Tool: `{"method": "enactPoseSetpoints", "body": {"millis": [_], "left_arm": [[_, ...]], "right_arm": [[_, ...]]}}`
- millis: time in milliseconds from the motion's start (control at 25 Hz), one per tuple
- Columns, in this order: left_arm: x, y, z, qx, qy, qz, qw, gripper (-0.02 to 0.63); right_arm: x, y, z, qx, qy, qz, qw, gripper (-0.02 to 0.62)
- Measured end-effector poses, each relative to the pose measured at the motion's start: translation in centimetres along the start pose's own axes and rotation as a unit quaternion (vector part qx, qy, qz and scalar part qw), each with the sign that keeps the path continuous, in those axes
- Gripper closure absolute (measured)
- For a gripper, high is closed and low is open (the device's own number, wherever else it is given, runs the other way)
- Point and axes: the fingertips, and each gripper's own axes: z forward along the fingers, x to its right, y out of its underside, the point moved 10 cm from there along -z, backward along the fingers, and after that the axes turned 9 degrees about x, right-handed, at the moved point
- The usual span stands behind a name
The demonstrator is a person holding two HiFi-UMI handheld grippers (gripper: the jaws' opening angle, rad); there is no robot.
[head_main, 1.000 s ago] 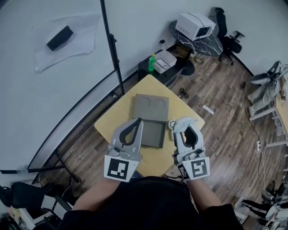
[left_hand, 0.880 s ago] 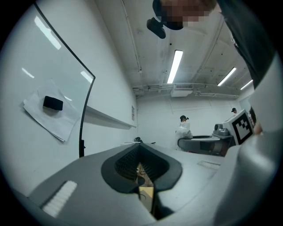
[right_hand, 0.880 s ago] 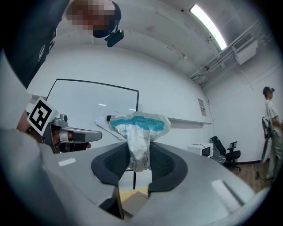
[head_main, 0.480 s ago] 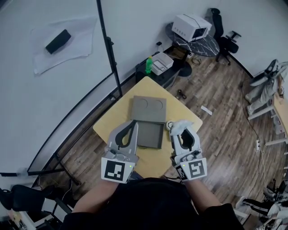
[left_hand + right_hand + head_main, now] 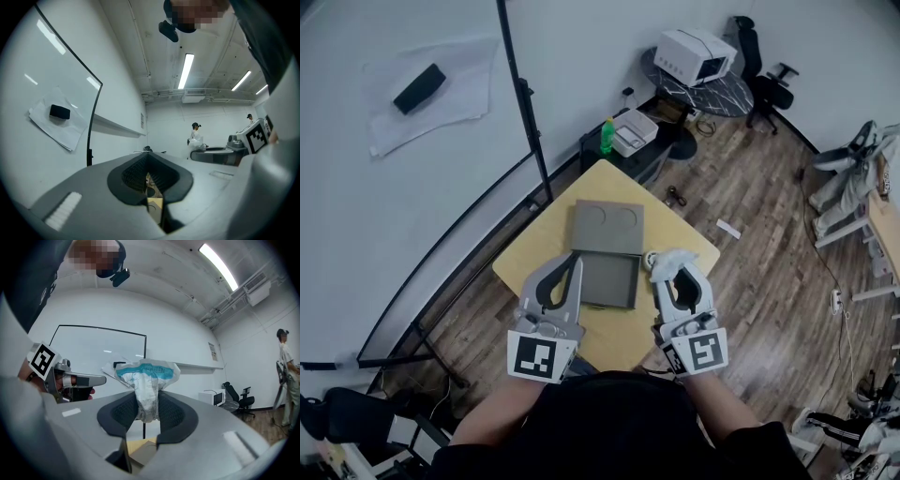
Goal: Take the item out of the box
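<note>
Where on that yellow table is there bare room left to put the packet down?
Bare: the table's right corner beyond the box, its left corner outside the left gripper, and the near strip between it and the right gripper holding the packet. The middle is crowded: the open box and its folded-back lid fill it.

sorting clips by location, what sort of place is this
Probably an office or lab workroom: a whiteboard, an office chair and ceiling strip lights.
</note>
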Motion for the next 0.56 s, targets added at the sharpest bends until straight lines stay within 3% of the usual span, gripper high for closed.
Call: {"method": "enactPoseSetpoints", "body": {"millis": [560], "left_arm": [[-0.46, -0.17, -0.41, -0.001, -0.003, 0.003, 1.0000, 0.606]], "right_arm": [[-0.64, -0.04, 0.45, 0.000, 0.002, 0.001, 1.000, 0.480]]}}
